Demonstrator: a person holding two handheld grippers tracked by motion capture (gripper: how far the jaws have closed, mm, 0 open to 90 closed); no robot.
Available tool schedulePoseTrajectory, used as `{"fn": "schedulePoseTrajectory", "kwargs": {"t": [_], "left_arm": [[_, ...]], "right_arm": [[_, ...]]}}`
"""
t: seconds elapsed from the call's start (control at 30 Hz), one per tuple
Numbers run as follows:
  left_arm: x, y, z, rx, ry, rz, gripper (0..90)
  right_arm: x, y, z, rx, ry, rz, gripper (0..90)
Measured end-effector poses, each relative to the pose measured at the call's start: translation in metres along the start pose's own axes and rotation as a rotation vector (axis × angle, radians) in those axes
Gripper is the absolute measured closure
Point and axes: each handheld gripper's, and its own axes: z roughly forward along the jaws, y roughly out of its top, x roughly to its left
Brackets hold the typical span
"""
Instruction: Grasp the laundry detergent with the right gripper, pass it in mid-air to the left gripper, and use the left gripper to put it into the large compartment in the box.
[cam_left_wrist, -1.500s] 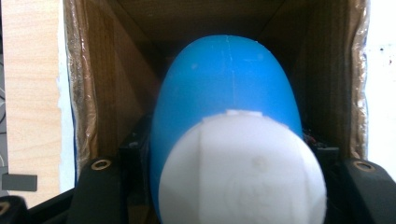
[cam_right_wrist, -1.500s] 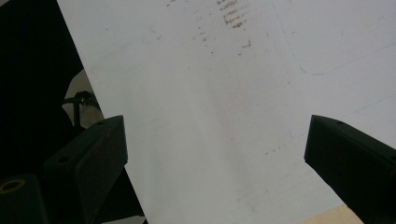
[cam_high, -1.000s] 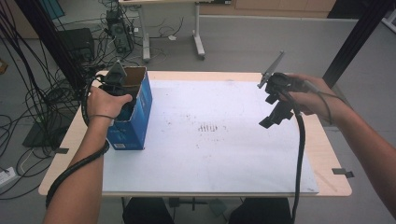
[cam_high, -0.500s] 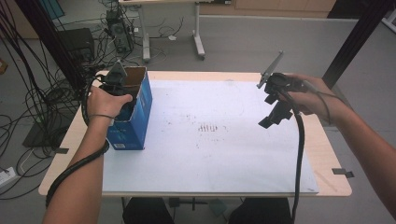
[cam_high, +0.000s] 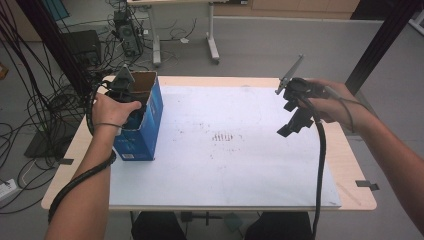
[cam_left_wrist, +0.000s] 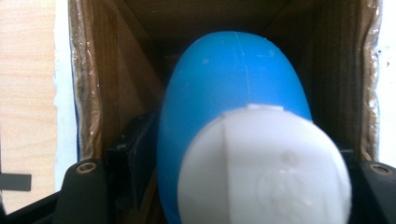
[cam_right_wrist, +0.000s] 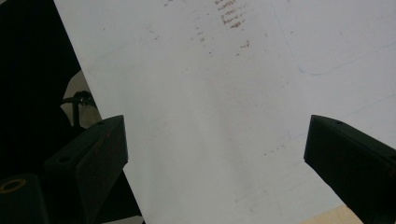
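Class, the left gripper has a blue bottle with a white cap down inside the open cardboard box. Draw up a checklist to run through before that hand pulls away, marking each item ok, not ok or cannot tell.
1. Blue plastic bottle with white cap is inside the blue-sided cardboard box: ok.
2. Left gripper has let go: its jaws have just been opening with the bottle between them; whether the pads are clear, cannot tell.
3. Bottle rests on the box floor: cannot tell, the floor is hidden.
4. Box stands upright on the white sheet: ok.
5. Right gripper is open, holds nothing and is far from the box: ok.
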Motion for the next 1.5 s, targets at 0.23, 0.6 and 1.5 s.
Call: {"fn": "schedulePoseTrajectory", "kwargs": {"t": [0.23,0.6,1.5], "left_arm": [[0.0,0.002,-0.009,-0.001,0.001,0.007,29.5],[-0.002,0.006,-0.034,-0.028,-0.031,0.008,27.2],[-0.054,0.04,-0.134,-0.108,-0.053,0.132,13.6]], "right_arm": [[0.0,0.001,0.001,0.002,-0.002,-0.004,6.1],[0.001,0.002,0.0,0.002,-0.002,-0.003,6.1],[0.0,0.005,-0.002,-0.008,0.006,0.004,5.8]]}}
